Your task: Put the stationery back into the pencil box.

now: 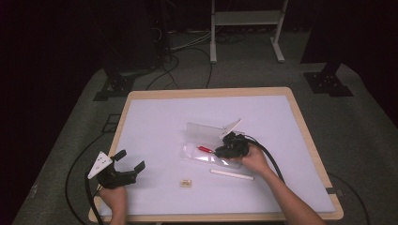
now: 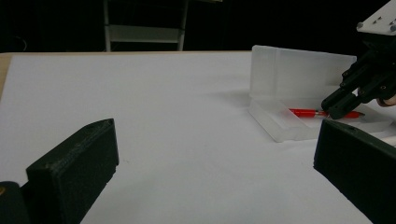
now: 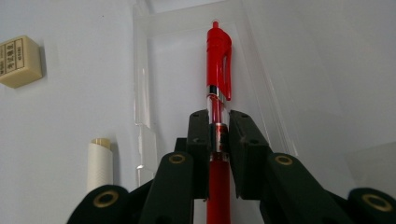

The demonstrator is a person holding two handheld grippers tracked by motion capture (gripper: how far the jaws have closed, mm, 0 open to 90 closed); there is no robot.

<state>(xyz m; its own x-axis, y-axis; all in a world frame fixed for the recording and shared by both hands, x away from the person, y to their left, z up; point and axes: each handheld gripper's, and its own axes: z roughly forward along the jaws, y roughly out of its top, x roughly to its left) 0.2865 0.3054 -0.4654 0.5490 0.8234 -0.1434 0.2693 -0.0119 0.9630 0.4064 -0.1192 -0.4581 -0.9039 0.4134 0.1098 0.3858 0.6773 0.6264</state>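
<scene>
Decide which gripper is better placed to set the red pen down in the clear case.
Right. The right gripper is shut on the red pen over the clear case; the left gripper is open, off to the side.

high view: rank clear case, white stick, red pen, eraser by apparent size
1. clear case, lid standing open, largest by far.
2. white stick, long and thin.
3. red pen: short visible part, the rest hidden under the right gripper.
4. eraser: looks about like the pen's visible part, so this order is unsure.

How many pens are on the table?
1. A red pen lies in the clear case, clamped between the right gripper's jaws. The white stick beside the case could be another, but I cannot tell.
</scene>
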